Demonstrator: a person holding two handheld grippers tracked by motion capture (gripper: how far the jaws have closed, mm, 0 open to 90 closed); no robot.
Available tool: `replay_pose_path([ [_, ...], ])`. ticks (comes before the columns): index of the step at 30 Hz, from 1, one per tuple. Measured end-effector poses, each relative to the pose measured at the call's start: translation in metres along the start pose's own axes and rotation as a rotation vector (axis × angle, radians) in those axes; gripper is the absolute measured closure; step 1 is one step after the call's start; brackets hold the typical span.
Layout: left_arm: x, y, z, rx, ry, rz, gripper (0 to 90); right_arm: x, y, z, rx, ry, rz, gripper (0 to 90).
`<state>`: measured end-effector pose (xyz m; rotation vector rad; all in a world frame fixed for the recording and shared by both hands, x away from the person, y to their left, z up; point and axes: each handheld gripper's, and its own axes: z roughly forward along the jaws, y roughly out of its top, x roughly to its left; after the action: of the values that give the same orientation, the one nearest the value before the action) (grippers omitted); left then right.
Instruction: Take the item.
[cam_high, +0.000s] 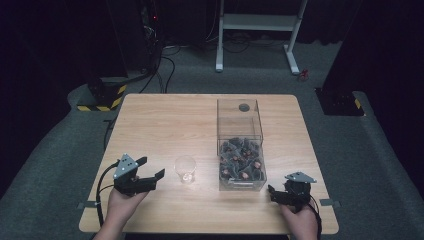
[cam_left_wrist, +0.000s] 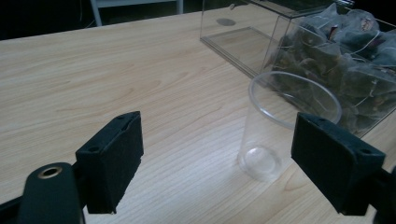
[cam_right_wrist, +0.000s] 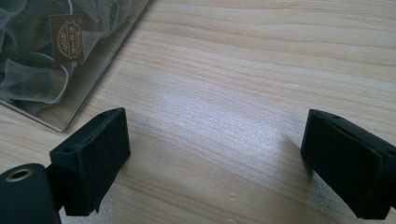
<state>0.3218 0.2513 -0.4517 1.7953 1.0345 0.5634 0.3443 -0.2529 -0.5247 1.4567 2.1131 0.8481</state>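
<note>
A clear plastic cup (cam_high: 185, 169) (cam_left_wrist: 268, 135) stands upright and empty on the wooden table (cam_high: 165, 125). To its right is a clear two-part box (cam_high: 240, 145). The near half holds several mesh tea bags (cam_high: 242, 159) (cam_left_wrist: 345, 51) (cam_right_wrist: 42, 51), and the far half is empty. My left gripper (cam_high: 151, 167) (cam_left_wrist: 219, 156) is open just left of the cup, and the cup stands ahead between its jaws, nearer the right one. My right gripper (cam_high: 274, 194) (cam_right_wrist: 217, 161) is open over bare wood at the box's near right corner, holding nothing.
A small grey disc (cam_high: 244, 107) shows at the far end of the box. Beyond the table stand a white frame (cam_high: 257, 30), cables on grey carpet and yellow-black striped bases (cam_high: 102, 100). Bare tabletop stretches across the far left.
</note>
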Motion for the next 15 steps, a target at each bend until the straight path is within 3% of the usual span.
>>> replay_pose_path([
  [15, -0.017, 0.014, 0.013, 0.0, -0.039, 0.029, 17.5, 0.0, 0.0, 0.0, 0.0, 0.001, -0.001, 8.0],
])
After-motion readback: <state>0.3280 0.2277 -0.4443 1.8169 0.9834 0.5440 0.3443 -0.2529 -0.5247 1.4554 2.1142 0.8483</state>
